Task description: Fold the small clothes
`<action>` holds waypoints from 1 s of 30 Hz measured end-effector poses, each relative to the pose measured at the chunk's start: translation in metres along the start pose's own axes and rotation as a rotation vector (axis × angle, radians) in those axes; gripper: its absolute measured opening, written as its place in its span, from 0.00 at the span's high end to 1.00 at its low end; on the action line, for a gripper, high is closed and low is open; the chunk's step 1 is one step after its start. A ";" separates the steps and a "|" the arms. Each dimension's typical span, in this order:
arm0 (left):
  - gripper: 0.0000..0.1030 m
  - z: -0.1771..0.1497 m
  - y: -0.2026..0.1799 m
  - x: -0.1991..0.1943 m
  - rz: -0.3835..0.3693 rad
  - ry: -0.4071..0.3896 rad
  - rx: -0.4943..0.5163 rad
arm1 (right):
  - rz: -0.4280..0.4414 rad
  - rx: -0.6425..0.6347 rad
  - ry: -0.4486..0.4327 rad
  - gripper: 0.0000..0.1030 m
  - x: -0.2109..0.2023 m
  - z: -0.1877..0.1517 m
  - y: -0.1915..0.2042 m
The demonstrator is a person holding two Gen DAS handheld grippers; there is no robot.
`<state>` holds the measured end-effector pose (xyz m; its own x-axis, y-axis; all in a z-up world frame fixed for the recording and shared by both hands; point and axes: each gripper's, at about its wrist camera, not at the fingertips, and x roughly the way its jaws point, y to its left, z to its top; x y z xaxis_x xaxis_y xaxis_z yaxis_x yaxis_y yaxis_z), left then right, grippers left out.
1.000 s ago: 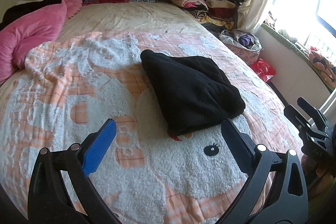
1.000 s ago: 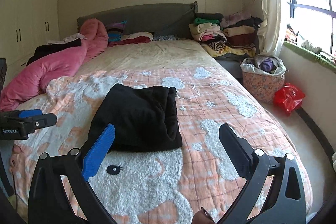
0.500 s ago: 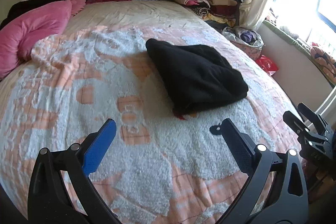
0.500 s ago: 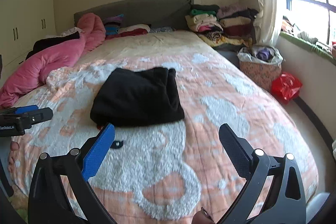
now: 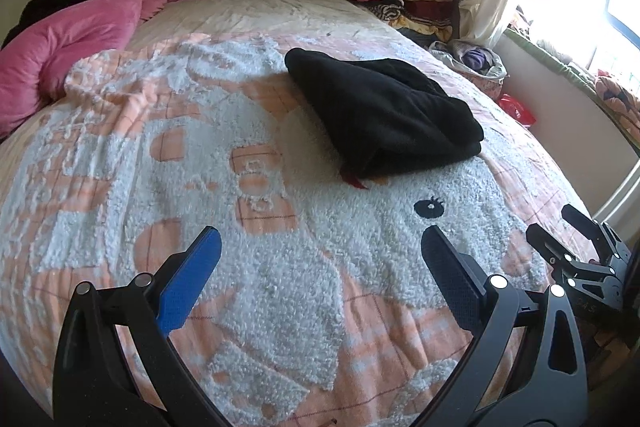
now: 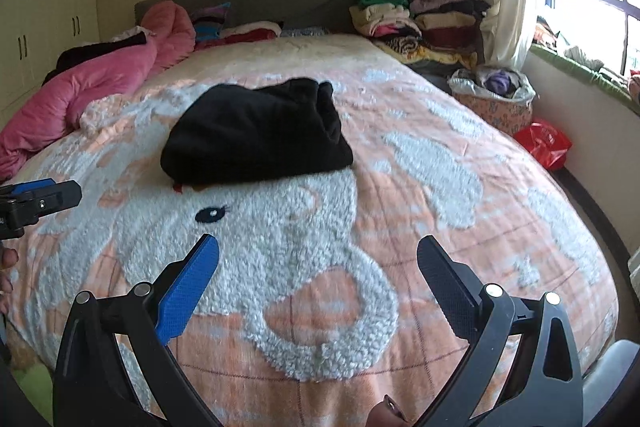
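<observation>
left wrist view:
left gripper [image 5: 320, 259]: spread wide, nothing between its fingers, held over the near part of the bed.
black garment [image 5: 384, 119]: folded into a thick bundle, lying on the blanket [image 5: 120, 155] ahead of this gripper and a little to its right, well apart from the fingertips.
right gripper [image 5: 576, 247]: seen at this gripper's far right by the bed edge, fingers parted, empty.
pink duvet [image 5: 68, 43]: bunched far ahead to the left.

right wrist view:
right gripper [image 6: 318, 257]: fingers wide apart, gripping nothing, above the white fleecy pattern of the blanket [image 6: 440, 163].
black garment [image 6: 256, 131]: ahead and slightly left of this gripper, flat on the bed, touched by neither gripper.
left gripper [image 6: 36, 201]: pokes in at the far left edge; only one side shows here.
stacked clothes [image 6: 416, 23]: far ahead to the right, beside the headboard.
</observation>
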<state>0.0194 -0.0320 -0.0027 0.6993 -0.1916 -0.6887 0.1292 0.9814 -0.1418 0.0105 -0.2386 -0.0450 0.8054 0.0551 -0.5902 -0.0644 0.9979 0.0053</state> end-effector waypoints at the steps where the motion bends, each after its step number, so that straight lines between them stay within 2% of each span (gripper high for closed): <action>1: 0.09 -0.001 0.000 0.000 0.003 -0.003 0.003 | 0.000 0.000 0.000 0.04 0.001 -0.001 0.001; 6: 0.09 -0.003 -0.001 -0.002 0.004 -0.031 0.006 | -0.015 -0.023 -0.039 0.04 -0.001 -0.002 0.005; 18: 0.09 0.000 0.003 -0.001 0.002 -0.027 -0.028 | 0.009 -0.036 -0.089 0.04 -0.007 0.010 0.014; 30: 0.09 0.004 0.010 -0.007 0.033 -0.043 -0.049 | 0.002 -0.027 -0.072 0.04 -0.007 0.013 0.013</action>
<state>0.0188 -0.0207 0.0039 0.7323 -0.1575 -0.6626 0.0716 0.9853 -0.1551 0.0114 -0.2254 -0.0304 0.8454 0.0607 -0.5306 -0.0815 0.9966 -0.0157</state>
